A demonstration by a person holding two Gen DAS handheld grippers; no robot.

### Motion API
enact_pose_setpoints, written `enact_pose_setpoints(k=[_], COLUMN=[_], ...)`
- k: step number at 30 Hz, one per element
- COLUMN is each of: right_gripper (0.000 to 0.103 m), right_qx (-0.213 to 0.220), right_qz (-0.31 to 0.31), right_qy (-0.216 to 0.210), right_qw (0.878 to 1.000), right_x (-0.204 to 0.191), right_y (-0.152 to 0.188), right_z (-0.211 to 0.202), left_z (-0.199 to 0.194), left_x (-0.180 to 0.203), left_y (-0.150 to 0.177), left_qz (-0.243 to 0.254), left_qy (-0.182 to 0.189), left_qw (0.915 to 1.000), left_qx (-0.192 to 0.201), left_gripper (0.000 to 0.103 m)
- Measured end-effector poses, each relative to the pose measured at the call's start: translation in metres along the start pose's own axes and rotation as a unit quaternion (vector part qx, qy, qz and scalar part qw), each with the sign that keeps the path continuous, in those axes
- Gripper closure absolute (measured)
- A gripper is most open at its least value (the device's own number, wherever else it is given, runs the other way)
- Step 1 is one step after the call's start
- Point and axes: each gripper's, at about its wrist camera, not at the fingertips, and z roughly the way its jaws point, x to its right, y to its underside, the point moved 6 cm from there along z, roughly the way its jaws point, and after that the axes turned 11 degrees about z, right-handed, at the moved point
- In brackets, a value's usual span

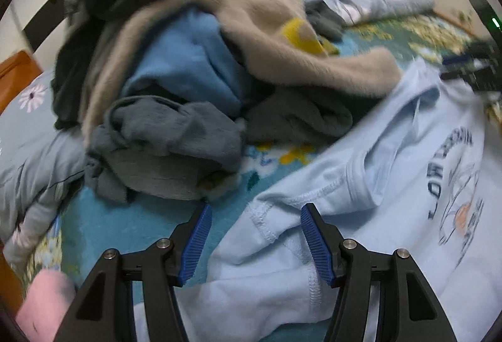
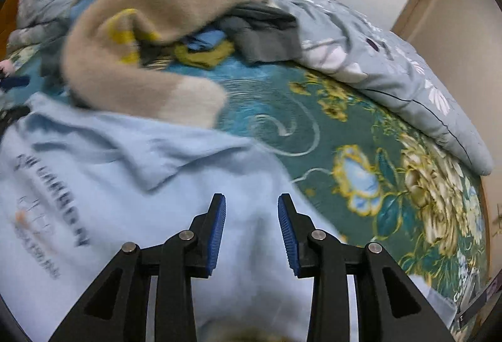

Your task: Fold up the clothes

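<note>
A light blue T-shirt (image 1: 392, 185) with dark printed letters lies spread on the teal floral bedspread (image 1: 131, 226). My left gripper (image 1: 255, 243) is open just above its stitched sleeve edge, holding nothing. In the right wrist view the same T-shirt (image 2: 125, 185) lies under my right gripper (image 2: 251, 235), which is open and empty over the shirt's right side. A pile of unfolded clothes (image 1: 188, 66) sits behind the shirt: beige, blue, grey and dark garments. The beige garment (image 2: 150, 28) tops it in the right wrist view.
A grey-blue flowered quilt (image 2: 392, 66) is bunched along the far side of the bed and at the left (image 1: 28, 147). Something pink (image 1: 44, 301) lies at the lower left. The bedspread (image 2: 360, 153) is bare to the right of the shirt. Walls stand behind.
</note>
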Motion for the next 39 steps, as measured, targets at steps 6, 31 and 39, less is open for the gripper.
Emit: enact_pose_setpoints(k=[6, 31, 39], right_gripper=[0.061, 0.098, 0.098], right_qx=[-0.015, 0.039, 0.031], right_qz=[-0.03, -0.006, 0.168], right_qy=[-0.006, -0.152, -0.201], right_qw=[0.999, 0.988, 0.965], right_x=[0.0, -0.017, 0.032], right_y=[-0.01, -0.029, -0.065], right_z=[0.023, -0.018, -0.008], left_z=[0.01, -0.026, -0.013], left_x=[0.008, -0.019, -0.059], left_y=[0.002, 0.025, 0.017], left_qz=[0.057, -0.05, -0.155], left_qy=[0.013, 0.106, 0.124], left_qw=[0.9983, 0.9873, 0.9741], left_qx=[-0.002, 0.107, 0.109], left_gripper=[0.04, 0.099, 0.099])
